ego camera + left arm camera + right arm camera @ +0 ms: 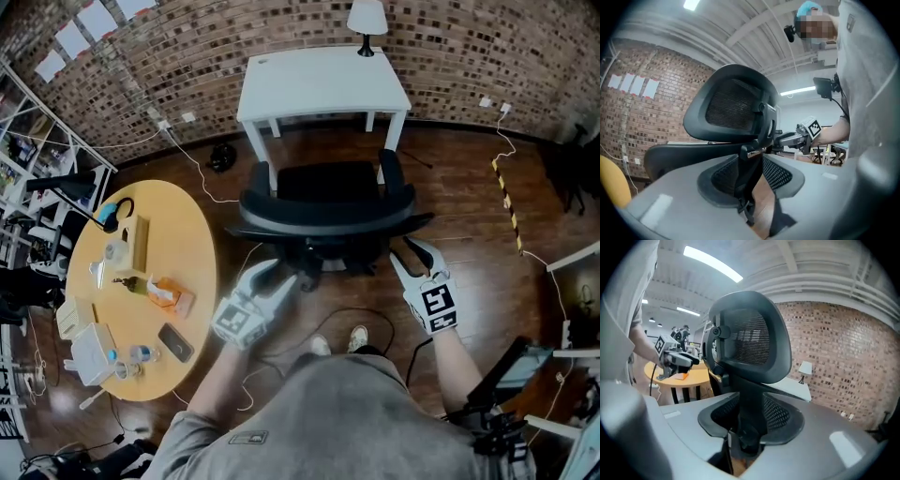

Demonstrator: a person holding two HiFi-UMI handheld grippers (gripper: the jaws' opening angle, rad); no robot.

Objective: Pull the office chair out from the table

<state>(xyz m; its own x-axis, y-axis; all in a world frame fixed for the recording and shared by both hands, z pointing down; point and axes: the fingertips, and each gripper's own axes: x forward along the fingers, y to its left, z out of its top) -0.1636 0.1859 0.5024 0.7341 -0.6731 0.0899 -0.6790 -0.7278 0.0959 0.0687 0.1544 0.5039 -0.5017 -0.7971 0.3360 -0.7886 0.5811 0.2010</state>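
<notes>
- The office chair (328, 211) sits close against the white table (323, 80), back toward us.
- Left gripper (278, 278) and right gripper (410, 253) flank its back, jaws apart, nothing clamped.
- We're still reaching, by our reckoning; next, grip the frame and draw back.

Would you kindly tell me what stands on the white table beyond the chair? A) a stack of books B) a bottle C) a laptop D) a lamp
D: a lamp with a pale shade stands near the far edge of the white table.
</notes>
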